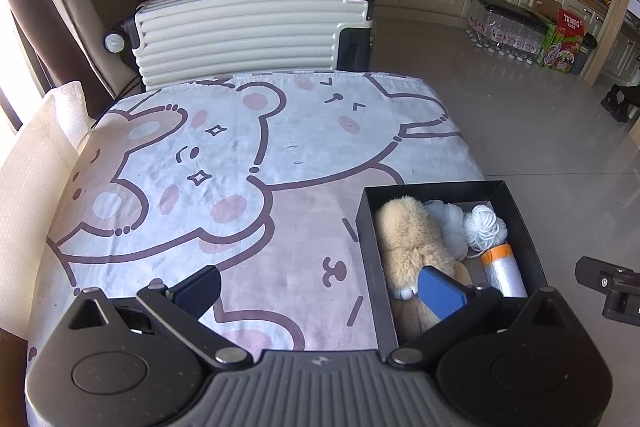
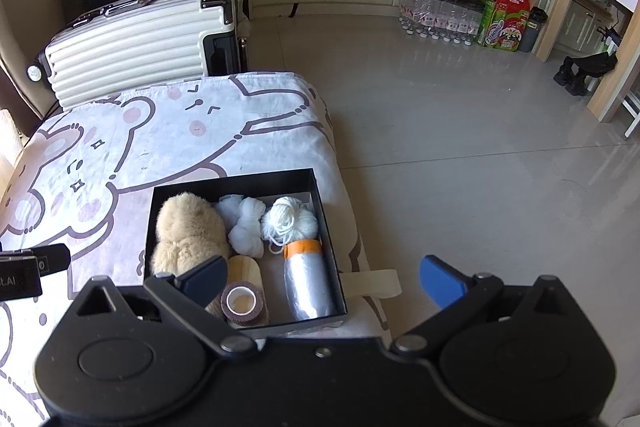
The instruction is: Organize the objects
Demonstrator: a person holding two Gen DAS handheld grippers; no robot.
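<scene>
Right hand-held gripper (image 2: 323, 281): jaws spread wide, nothing between them; it hangs over the near right corner of the black box (image 2: 325, 227). A careless dip could catch the box wall and drag it.
Left hand-held gripper (image 1: 320, 291): also wide open and empty, over the box's left wall; its blue finger (image 1: 440, 291) overlaps the plush toy (image 1: 412, 239) in view, contact unclear.
Sanding roll (image 2: 243, 303): lies at the box's near edge beside a wooden piece (image 2: 248, 269); round, likely to roll if nudged.
Plastic film roll (image 2: 308, 283): along the right wall, slippery looking.
White yarn (image 2: 289, 219): its loose strand could snag a finger.
Box position: near the right edge of the cloth-covered bench (image 2: 120, 131); a push rightward may tip it to the floor (image 2: 460, 147).
</scene>
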